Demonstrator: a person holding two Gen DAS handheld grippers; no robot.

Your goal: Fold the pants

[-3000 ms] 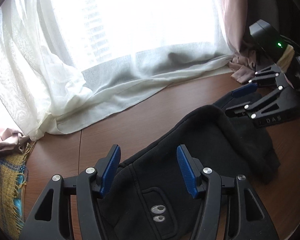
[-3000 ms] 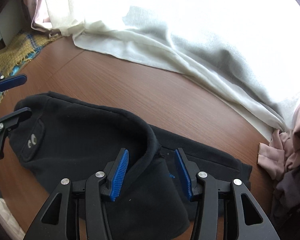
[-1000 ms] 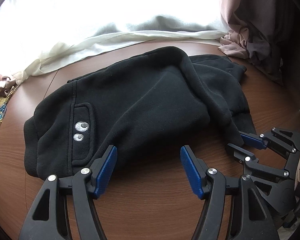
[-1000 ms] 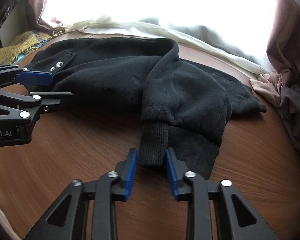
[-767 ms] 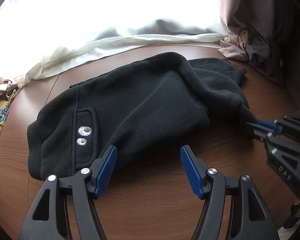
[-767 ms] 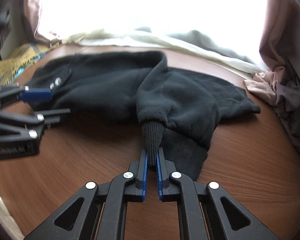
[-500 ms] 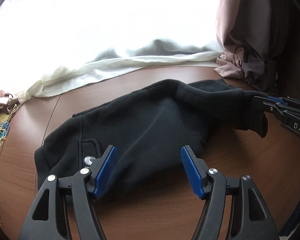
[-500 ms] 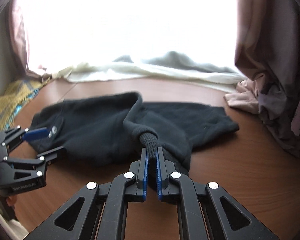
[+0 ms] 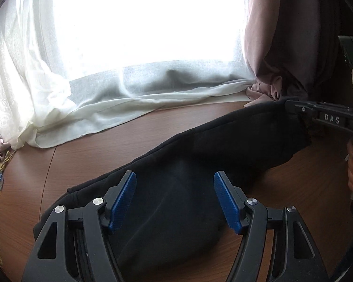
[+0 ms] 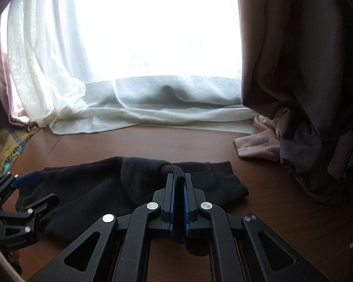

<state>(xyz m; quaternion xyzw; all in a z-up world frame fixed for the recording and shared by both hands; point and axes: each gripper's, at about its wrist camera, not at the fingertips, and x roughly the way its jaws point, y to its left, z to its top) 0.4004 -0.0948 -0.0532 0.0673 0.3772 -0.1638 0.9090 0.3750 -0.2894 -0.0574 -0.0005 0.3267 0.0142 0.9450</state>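
Two wrist fisheye views, both low over a brown table (image 9: 134, 145), both facing the window.

Left view: looks forward and down along its own open gripper (image 9: 175, 199), close above the black pants (image 9: 235, 141), toward the white curtain (image 9: 94, 108); the right gripper (image 9: 291, 107) enters at the right edge. Right view: looks forward and down along its own gripper (image 10: 179, 189), pants cuff (image 10: 175, 171) between the fingers, the left gripper (image 10: 36, 186) at lower left. Shared: table, pants, white curtain, brown drape (image 10: 294, 70), yellow cloth (image 10: 4, 148) at far left.
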